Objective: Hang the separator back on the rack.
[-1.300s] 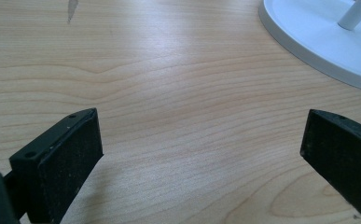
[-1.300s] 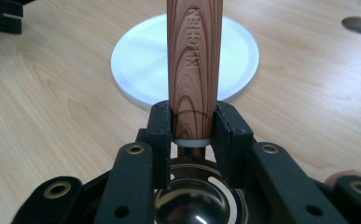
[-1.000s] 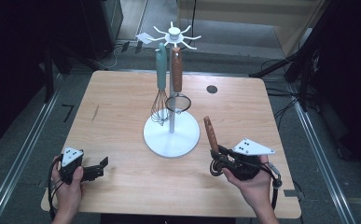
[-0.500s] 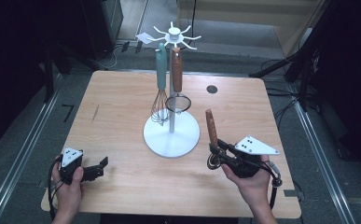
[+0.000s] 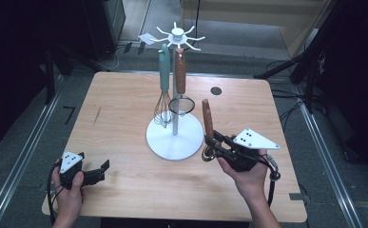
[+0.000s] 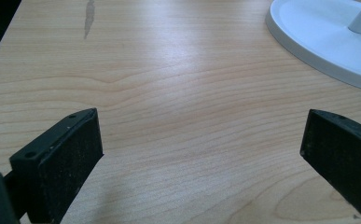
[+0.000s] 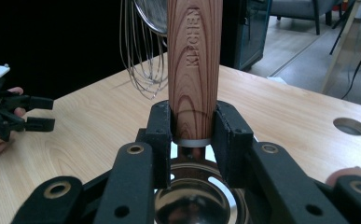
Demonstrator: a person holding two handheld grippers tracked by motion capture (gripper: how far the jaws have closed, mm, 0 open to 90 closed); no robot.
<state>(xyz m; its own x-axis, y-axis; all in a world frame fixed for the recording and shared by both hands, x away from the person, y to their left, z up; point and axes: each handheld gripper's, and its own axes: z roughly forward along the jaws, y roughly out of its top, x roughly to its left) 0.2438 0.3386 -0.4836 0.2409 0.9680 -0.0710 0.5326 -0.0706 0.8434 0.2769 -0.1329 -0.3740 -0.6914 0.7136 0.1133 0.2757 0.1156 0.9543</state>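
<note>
Wooden-handled utensil (image 7: 194, 70): stands upright between the jaws of the right gripper (image 7: 193, 140), handle up, its shiny metal bowl below the pads; the handle reads KITCHEN.
Grip point: both black pads press on the lower end of the handle, just above a pale ring where wood meets metal.
Right gripper in the high view (image 5: 219, 147): held above the table (image 5: 124, 109), just right of the white stand's base (image 5: 174, 142); jaws narrowed, clamped on the handle.
Stand: a teal-handled whisk (image 5: 163, 90) and a wooden-handled strainer (image 5: 180, 90) hang from its top hooks.
Left gripper (image 5: 98, 172): near the table's front left corner, well apart from the utensil; jaws spread wide, nothing between them, bare wood ahead.
</note>
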